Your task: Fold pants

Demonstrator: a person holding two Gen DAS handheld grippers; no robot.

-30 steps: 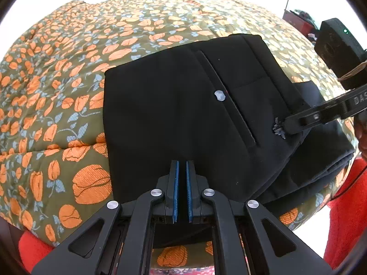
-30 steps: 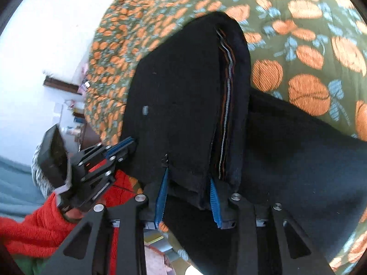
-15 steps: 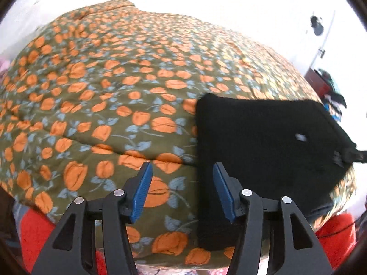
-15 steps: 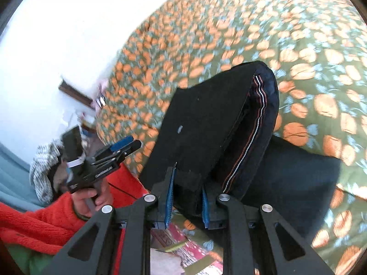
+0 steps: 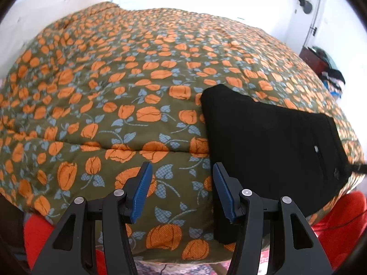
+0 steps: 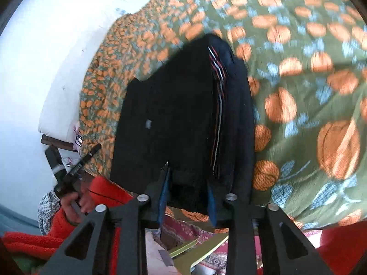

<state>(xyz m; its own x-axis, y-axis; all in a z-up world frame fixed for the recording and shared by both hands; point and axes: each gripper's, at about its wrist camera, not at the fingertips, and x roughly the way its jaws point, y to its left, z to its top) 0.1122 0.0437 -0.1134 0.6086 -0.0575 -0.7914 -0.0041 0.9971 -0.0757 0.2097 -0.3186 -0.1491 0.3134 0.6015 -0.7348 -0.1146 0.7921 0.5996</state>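
The black pants (image 5: 270,142) lie folded in a compact stack on the flowered bedspread (image 5: 114,91), near the bed's front edge. My left gripper (image 5: 181,192) is open and empty, held over the bedspread just left of the stack. In the right wrist view the folded pants (image 6: 183,114) show a striped side seam. My right gripper (image 6: 187,194) is open, its blue pads on either side of the stack's near edge; the frame is blurred, so contact is unclear. The left gripper (image 6: 80,165) shows there at the left, held in a hand.
The olive bedspread with orange flowers spreads wide to the left and back. A red sleeve (image 6: 101,194) and a patterned rug (image 6: 206,252) lie below the bed edge. A door (image 5: 307,11) and a dark cabinet (image 5: 314,57) stand at the far right.
My left gripper let go of the pants, opened and drew back to the left. My right gripper opened from its grip on the fold's edge; the stack now rests on the bed.
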